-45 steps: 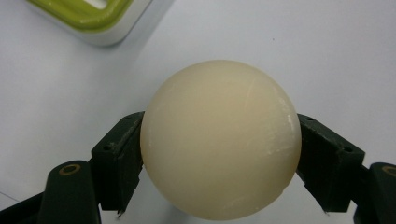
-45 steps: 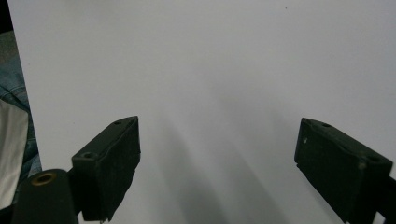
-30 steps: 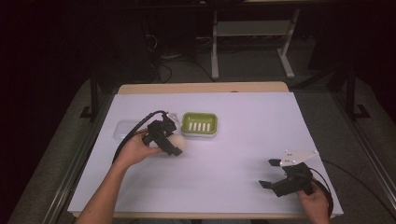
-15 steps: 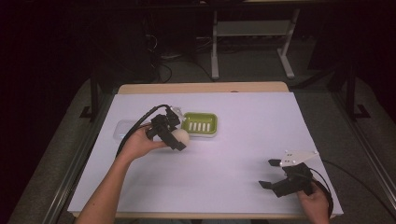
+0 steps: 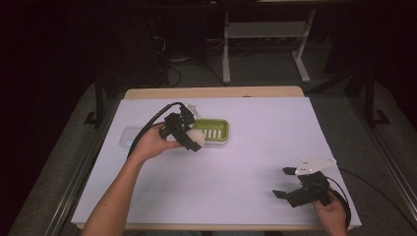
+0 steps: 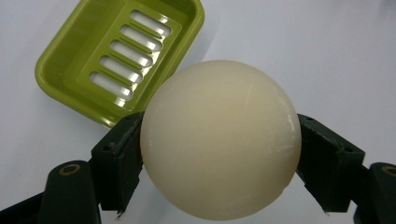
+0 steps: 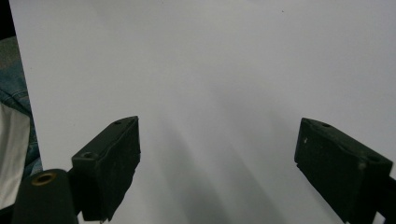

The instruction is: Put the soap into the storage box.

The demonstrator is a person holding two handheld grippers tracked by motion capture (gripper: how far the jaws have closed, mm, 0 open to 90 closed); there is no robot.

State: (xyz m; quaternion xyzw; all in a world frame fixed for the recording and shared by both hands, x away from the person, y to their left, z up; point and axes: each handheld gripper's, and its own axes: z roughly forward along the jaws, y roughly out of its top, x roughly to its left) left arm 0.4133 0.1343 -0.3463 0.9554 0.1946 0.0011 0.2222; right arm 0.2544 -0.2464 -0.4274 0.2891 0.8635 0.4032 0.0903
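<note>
The white paper-covered table (image 5: 255, 147) is lit brightly and evenly from above in the high view, while the floor and room around it are left almost black. That picture is soft and slightly grainy. In the left gripper view, the smooth cream-coloured ball (image 6: 219, 140) is seen sharp and evenly lit, small white glints are shown on the glossy green slotted plastic soap dish (image 6: 116, 56), and a faint shadow is cast beneath the ball. In the right gripper view, soft grey shadows are spread across the paper between the black jaws, whose near edges are blurred.
</note>
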